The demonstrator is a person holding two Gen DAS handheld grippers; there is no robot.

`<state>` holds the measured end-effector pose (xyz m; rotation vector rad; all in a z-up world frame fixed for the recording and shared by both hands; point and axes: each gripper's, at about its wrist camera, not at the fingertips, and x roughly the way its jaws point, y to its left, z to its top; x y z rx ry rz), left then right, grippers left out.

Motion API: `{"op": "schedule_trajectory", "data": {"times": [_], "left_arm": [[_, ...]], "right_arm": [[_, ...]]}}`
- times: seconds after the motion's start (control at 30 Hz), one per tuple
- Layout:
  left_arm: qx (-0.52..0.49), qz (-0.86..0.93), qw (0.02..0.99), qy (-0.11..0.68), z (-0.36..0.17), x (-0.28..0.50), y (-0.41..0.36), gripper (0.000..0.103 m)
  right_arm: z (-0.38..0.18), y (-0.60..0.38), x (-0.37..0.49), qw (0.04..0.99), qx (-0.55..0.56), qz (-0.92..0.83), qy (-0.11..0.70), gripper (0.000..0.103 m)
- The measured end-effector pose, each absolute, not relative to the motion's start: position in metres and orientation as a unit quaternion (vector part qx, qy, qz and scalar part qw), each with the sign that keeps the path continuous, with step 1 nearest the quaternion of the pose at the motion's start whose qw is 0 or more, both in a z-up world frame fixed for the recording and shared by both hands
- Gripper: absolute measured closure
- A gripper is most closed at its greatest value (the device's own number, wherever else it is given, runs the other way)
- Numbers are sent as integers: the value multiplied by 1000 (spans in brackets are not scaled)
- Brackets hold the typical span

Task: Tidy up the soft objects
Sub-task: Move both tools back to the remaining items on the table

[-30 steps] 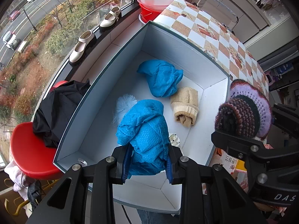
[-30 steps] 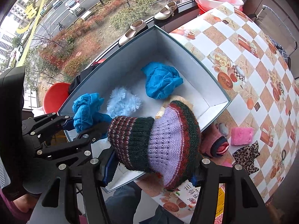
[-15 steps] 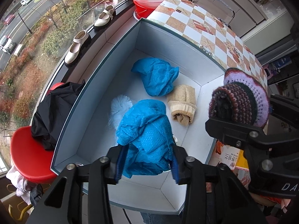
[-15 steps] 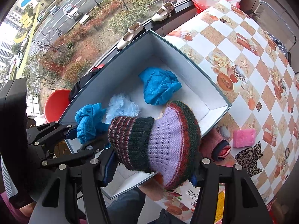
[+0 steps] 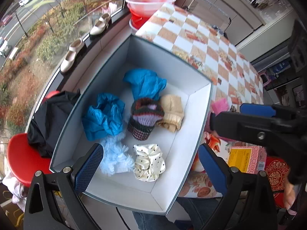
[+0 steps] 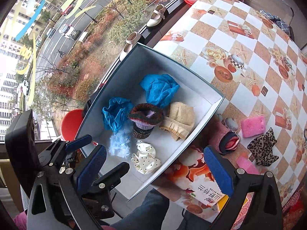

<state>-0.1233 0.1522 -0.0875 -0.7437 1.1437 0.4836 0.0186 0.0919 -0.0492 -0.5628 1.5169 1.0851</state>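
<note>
Both of your grippers, the left gripper (image 5: pixel 150 164) and right gripper (image 6: pixel 154 165), are opening with nothing between the jaws. A second ago they held the blue cloth (image 5: pixel 104 117) and knitted hat (image 5: pixel 144 118); now both lie in the box (image 5: pixel 193 141), hat at the middle, cloth touching its left side. That finishes these drops. You're pointing both steeply down over the box's near end.

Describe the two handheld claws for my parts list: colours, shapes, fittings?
Both match. The left claw and right claw each have black angular frames with triangular cut-outs, silver screw heads, and two flat fingers faced with blue dimpled pads. No markings are legible now. The person's legs below appear to wear blue jeans.
</note>
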Motion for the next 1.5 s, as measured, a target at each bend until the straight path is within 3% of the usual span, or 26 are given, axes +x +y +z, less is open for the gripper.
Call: {"op": "schedule_trajectory", "data": {"times": [0.23,0.47,0.67,0.97,1.0,1.1,1.2,1.37,1.5], "left_arm": [[-220,287,837,411,4,-128,134,3],[-160,382,840,350,68,-144,115,3],[-128,400,862,283,100,-149,110,0],[-169,293,891,302,106,-123,103,0],[-158,291,893,304,109,-118,98,0],[-141,278,889,335,110,-95,88,0],[-161,255,873,383,98,-72,86,0],[-207,203,837,464,66,-37,83,0],[-200,170,794,548,25,-2,69,0]], "right_arm": [[12,71,30,613,-184,487,595,1],[89,42,23,695,-168,514,473,1],[145,8,18,748,-129,537,369,1],[203,-65,15,851,-42,484,198,1],[198,-70,17,857,-33,476,196,1],[169,-58,35,815,-93,484,305,1],[144,-70,49,806,-96,456,365,1],[124,-123,96,825,-59,370,424,1],[76,-169,149,800,-26,289,525,1]]}}
